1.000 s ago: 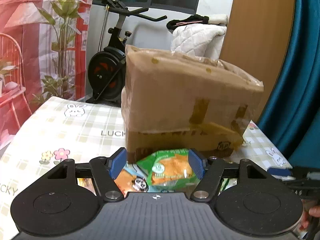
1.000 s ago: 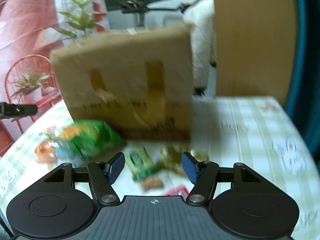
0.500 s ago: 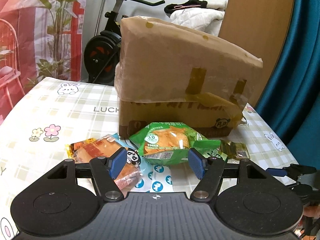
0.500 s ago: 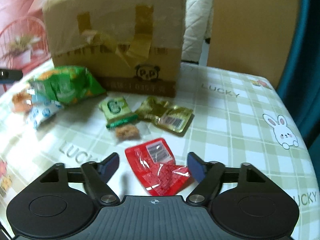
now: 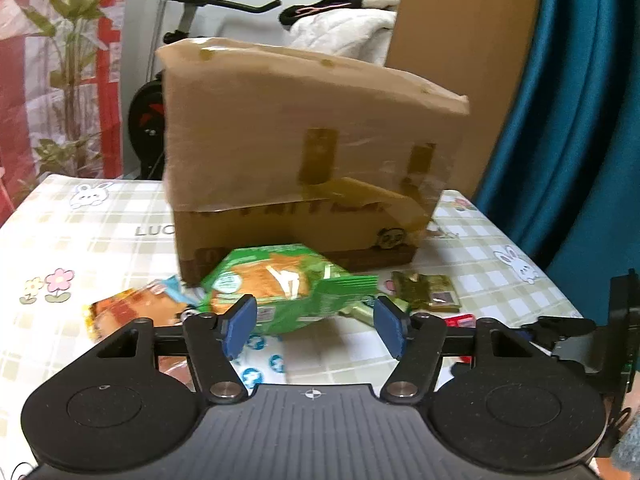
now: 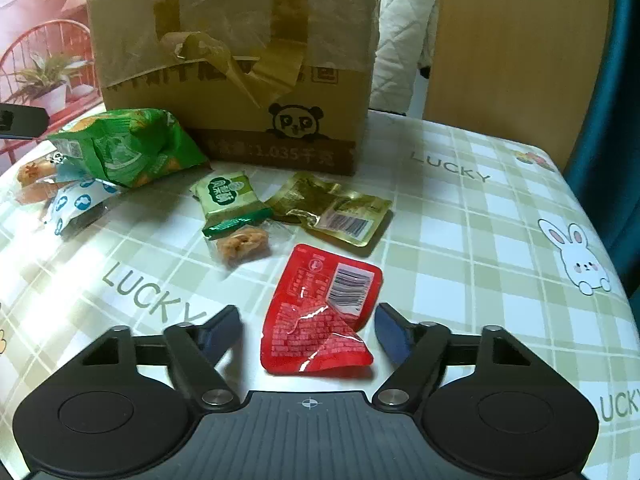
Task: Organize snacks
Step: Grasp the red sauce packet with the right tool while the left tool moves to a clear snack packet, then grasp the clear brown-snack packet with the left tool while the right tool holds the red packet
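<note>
We read "LUCKY" on the checked tablecloth (image 6: pixel 448 168). Our right gripper (image 6: pixel 308 330) is closing around the red barcoded sachet (image 6: pixel 320 308), pads clear. Our left gripper (image 5: pixel 314 326) is closing toward the green bread packet (image 5: pixel 276 288), gripping nothing.

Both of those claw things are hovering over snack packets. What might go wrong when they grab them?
The red packet lies flat and crinkled between the closing jaws of the right hand-held gripper, not yet pinched; its thin edge may slip out. The left hand-held gripper, jaws also closing, frames the puffy green bag, which rests on other packets; it might drag those along or squash the contents.
</note>
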Available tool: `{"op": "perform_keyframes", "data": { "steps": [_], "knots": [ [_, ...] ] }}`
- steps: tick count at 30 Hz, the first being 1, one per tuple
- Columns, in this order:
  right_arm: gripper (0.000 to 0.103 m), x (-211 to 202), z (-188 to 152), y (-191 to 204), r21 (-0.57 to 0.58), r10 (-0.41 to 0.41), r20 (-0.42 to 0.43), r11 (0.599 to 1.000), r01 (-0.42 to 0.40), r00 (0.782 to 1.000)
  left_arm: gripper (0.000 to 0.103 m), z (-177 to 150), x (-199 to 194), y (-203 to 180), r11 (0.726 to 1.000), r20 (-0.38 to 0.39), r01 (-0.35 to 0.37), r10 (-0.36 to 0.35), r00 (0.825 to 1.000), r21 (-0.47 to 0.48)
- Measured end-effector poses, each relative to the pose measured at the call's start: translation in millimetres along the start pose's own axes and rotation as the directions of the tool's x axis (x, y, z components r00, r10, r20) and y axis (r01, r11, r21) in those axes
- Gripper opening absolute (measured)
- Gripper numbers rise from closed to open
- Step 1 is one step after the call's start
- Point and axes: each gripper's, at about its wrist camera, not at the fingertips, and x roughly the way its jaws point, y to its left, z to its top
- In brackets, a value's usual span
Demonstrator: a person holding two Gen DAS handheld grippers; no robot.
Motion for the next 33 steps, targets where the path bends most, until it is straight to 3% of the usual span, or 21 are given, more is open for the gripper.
{"op": "perform_keyframes", "data": {
  "steps": [2,3,9,18,22,25,33],
  "knots": [
    [0.051,-1,-1,0,0.005,0.007,0.014,1.0,-0.007,1.0,0.061,1,2,-5,1.0,-0.005,0.016,-0.016,1.0,0.012],
    [0.049,-3,-2,0,0.007,0.007,0.022,1.0,-0.007,1.0,0.061,1,4,-8,1.0,-0.009,0.023,-0.023,1.0,0.019],
    [0.047,-9,-14,-2,-0.004,0.023,0.079,1.0,-0.023,0.997,0.053,-1,19,-29,0.996,-0.049,0.078,-0.076,0.996,0.045],
    [0.046,-26,-27,-20,0.108,0.0,0.226,0.994,-0.025,0.974,0.045,-8,58,-58,0.988,-0.141,0.13,-0.117,0.983,0.087],
    [0.046,-29,-30,-32,0.178,-0.01,0.247,0.983,-0.035,0.969,0.032,-10,78,-71,0.979,-0.175,0.165,-0.143,0.974,0.12],
    [0.047,-30,-32,-37,0.2,-0.007,0.258,0.979,-0.047,0.966,0.03,-12,93,-82,0.968,-0.195,0.199,-0.168,0.966,0.152],
    [0.047,-31,-36,-41,0.219,0.01,0.268,0.973,-0.071,0.963,0.03,-12,128,-92,0.964,-0.235,0.193,-0.147,0.961,0.186]
  ]
}}
